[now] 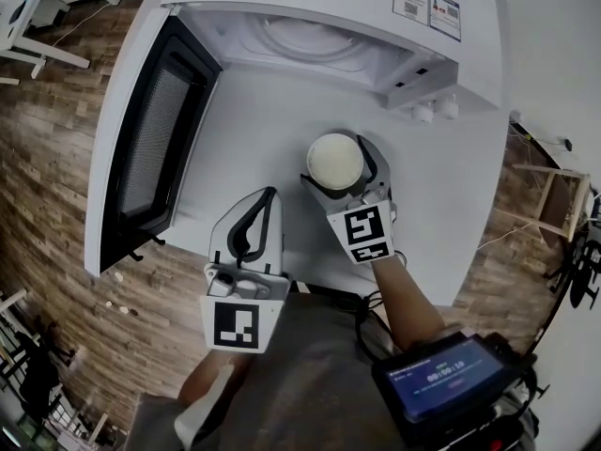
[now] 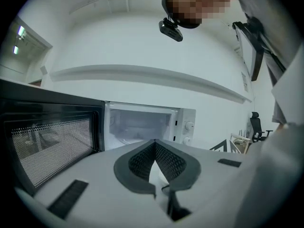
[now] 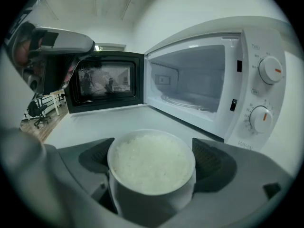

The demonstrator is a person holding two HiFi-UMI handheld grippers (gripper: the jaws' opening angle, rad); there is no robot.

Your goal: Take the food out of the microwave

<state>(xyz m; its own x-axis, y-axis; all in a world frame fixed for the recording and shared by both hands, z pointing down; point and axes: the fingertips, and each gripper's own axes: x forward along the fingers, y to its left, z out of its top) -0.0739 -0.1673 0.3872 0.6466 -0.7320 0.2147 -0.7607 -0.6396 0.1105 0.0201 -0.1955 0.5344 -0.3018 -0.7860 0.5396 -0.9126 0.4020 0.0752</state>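
Observation:
A white bowl of rice (image 1: 335,161) (image 3: 151,163) is held between the jaws of my right gripper (image 1: 342,163) (image 3: 152,161), out over the white table in front of the microwave (image 1: 329,26) (image 3: 228,84). The jaws press on both sides of the bowl. The microwave stands with its door (image 1: 155,144) (image 2: 45,141) swung wide to the left, and its cavity (image 3: 190,84) (image 2: 137,125) shows only the glass turntable. My left gripper (image 1: 255,216) (image 2: 155,146) sits near the table's front edge, left of the bowl, with its pads closed together on nothing.
The white table (image 1: 254,111) runs from the microwave to the front edge. Wood floor (image 1: 47,158) lies to the left. A handheld screen (image 1: 446,379) hangs at the lower right. A desk chair (image 2: 256,127) and shelving stand off to the right.

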